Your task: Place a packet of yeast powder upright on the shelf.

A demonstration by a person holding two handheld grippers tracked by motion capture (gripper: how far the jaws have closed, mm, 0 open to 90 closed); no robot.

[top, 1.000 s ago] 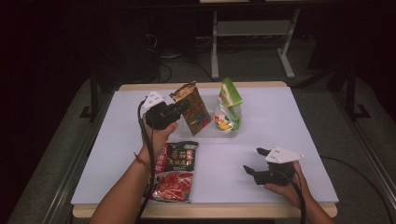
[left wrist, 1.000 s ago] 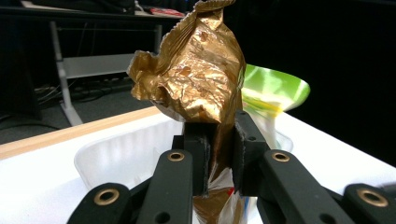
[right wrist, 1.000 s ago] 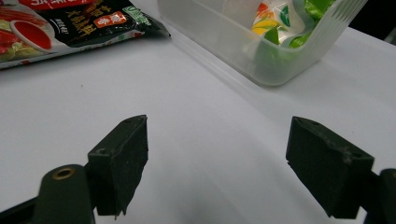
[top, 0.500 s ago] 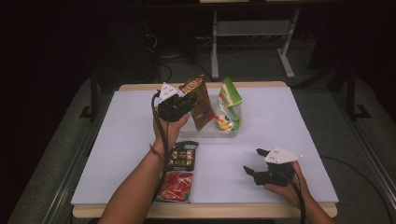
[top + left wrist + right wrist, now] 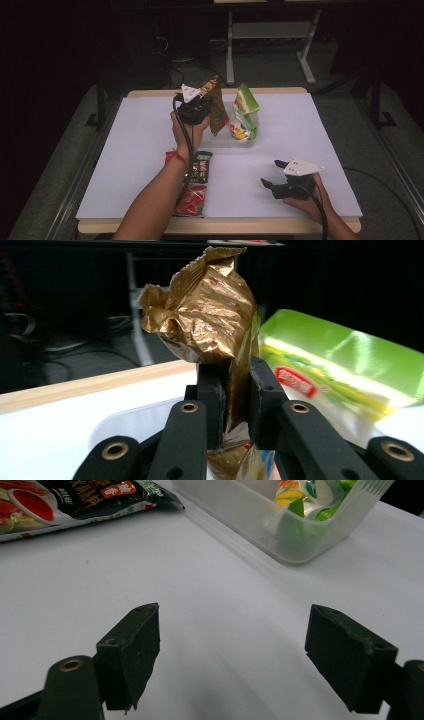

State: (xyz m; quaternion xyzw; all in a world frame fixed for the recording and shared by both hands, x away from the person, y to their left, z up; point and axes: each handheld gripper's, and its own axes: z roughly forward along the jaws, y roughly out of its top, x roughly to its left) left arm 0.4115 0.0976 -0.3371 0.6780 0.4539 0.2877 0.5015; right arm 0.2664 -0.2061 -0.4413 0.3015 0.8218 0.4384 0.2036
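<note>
**Holding a gold snack bag above a clear tub**

Covering the table (image 5: 140,150) is a plain white sheet with a wooden edge showing at 12 and 6 o'clock; the room beyond is dark, with a pale metal stand (image 5: 270,45) and cables on the floor at 12 o'clock. The left gripper (image 5: 196,107) is clamped on the gold snack bag (image 5: 210,310), lifted off the surface near table centre, just at 9 o'clock of the green bag (image 5: 245,112) standing in the clear tub (image 5: 240,515). The right gripper (image 5: 280,182) rests at 5 o'clock, its jaws wide apart and holding nothing. A red-and-black packet (image 5: 196,187) lies flat at 6 o'clock, partly hidden by the left forearm. Print on the packets is too blurred to read.
</note>
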